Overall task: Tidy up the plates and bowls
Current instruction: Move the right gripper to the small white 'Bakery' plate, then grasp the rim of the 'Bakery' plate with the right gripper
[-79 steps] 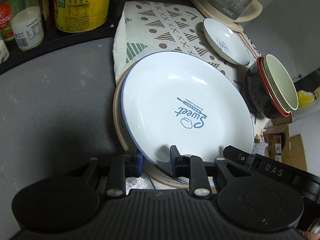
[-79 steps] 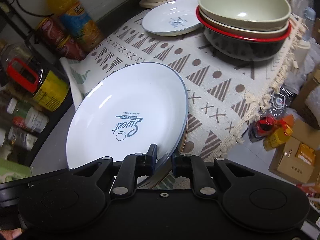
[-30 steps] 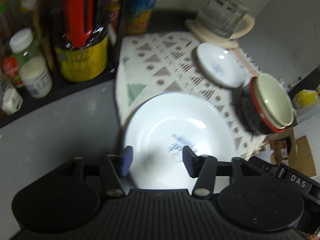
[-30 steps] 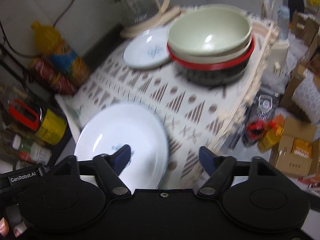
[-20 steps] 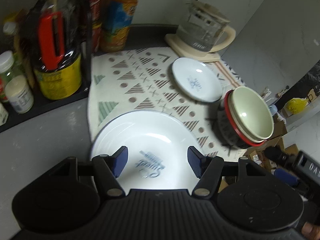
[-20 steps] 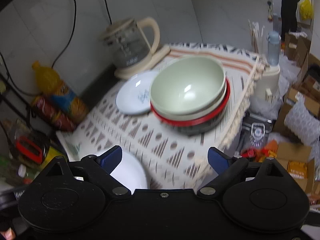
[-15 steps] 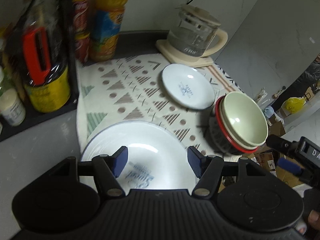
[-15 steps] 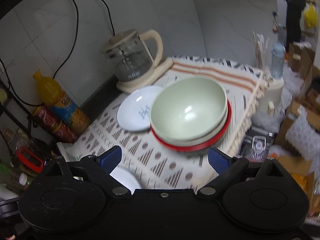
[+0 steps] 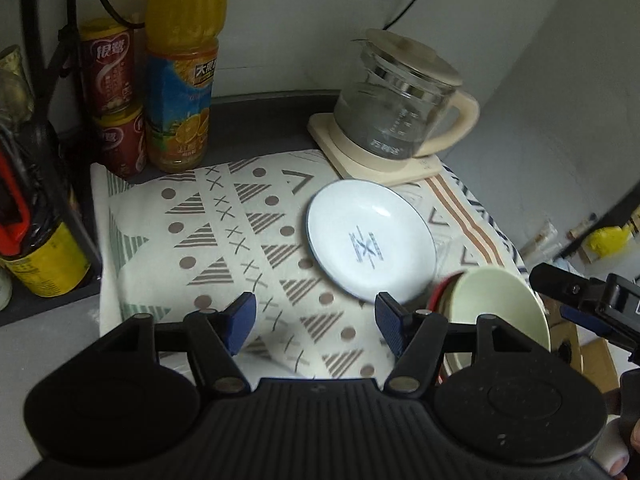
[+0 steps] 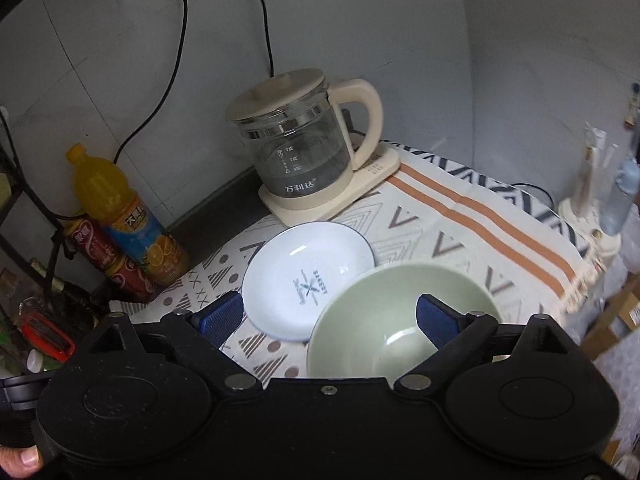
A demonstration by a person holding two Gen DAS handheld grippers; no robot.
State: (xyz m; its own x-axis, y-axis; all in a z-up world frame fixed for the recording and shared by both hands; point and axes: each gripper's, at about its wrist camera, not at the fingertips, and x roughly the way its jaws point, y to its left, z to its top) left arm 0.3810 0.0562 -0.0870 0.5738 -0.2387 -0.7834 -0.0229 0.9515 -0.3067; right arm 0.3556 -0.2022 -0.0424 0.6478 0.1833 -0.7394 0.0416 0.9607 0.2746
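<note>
While both tongs gape, small plate (image 9: 370, 242) lies ahead btwn them.

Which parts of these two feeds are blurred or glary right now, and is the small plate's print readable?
Left wrist: dim, bowl stack smeared by motion, small plate fairly sharp with one glare spot, print blurry. Right wrist: bowl soft, cloth fringe at right blurred, plate print readable, kettle sharp; edges bend from fisheye.
</note>
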